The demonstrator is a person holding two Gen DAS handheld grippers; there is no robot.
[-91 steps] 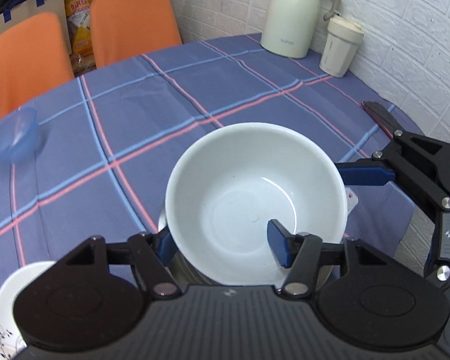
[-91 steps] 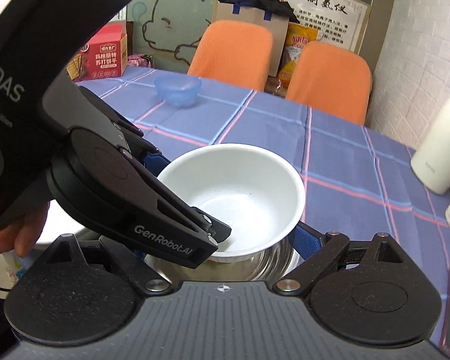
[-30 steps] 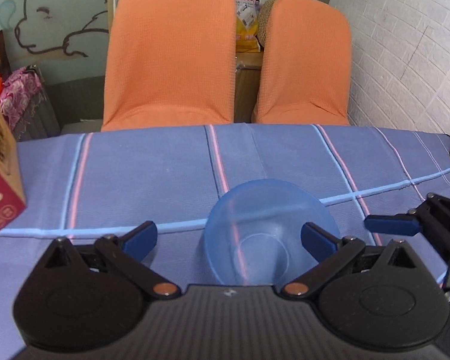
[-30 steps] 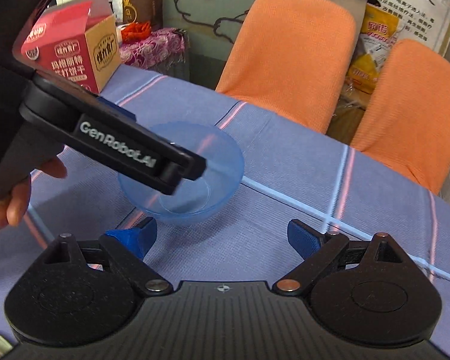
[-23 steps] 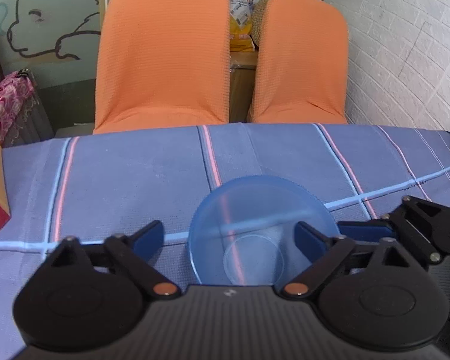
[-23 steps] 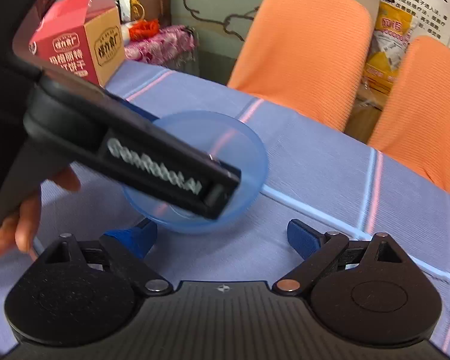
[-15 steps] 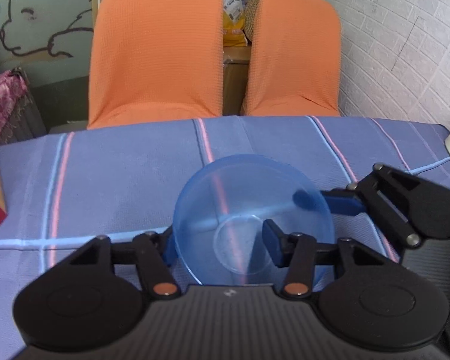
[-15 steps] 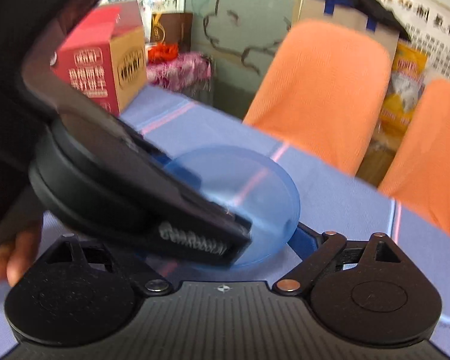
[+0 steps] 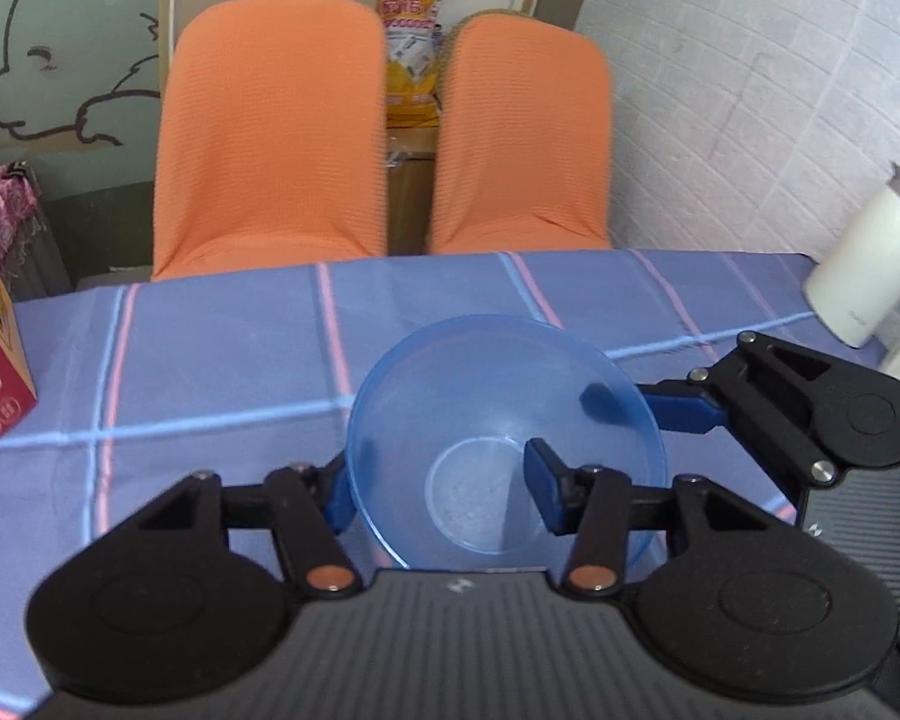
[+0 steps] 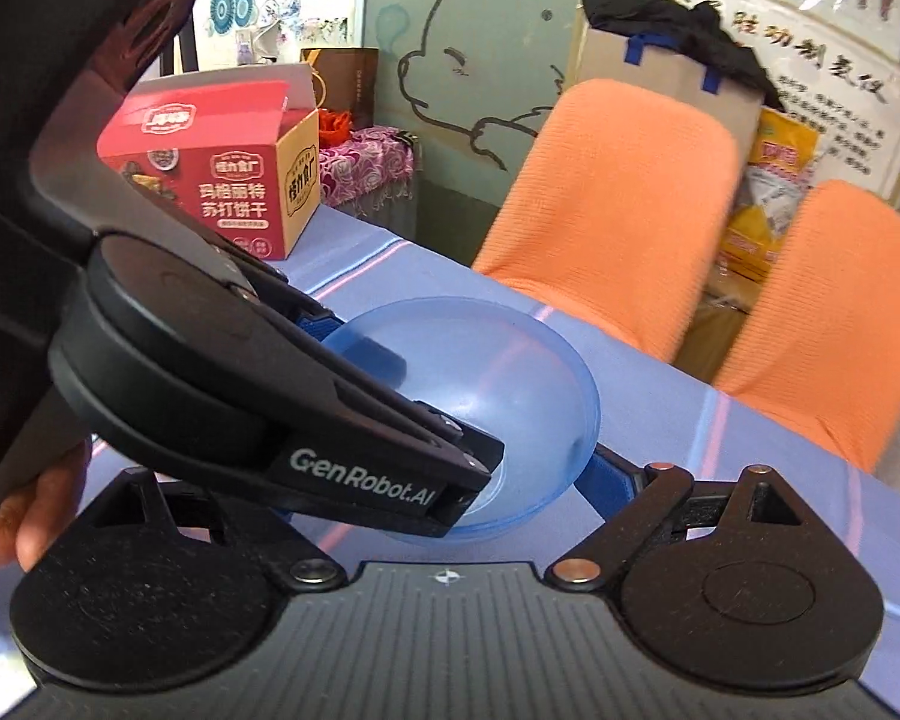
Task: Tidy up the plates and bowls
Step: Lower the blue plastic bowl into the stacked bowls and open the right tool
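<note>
A translucent blue bowl [image 9: 498,414] hangs tilted just over the blue checked tablecloth [image 9: 210,360]. My left gripper [image 9: 441,489] is shut on the bowl's near-left wall, with one blue pad outside and the other inside. In the right wrist view the left gripper's black body crosses over the bowl [image 10: 510,372]. My right gripper [image 10: 432,480] stands open around the bowl. Its right finger [image 10: 609,480] rests against the bowl's outer wall, and its left finger is hidden behind the left gripper. From the left wrist view the right gripper [image 9: 678,411] sits at the bowl's right rim.
A red cracker box [image 10: 222,180] stands on the table at the left. Two orange chairs [image 9: 270,144] [image 9: 522,138] line the far edge. A white jug [image 9: 864,264] stands at the right by the brick wall. A hand [image 10: 24,516] holds the left gripper.
Both grippers left the white bowl and came to the blue bowl. The left gripper shut on its wall half a second ago, and the bowl has since tilted and risen.
</note>
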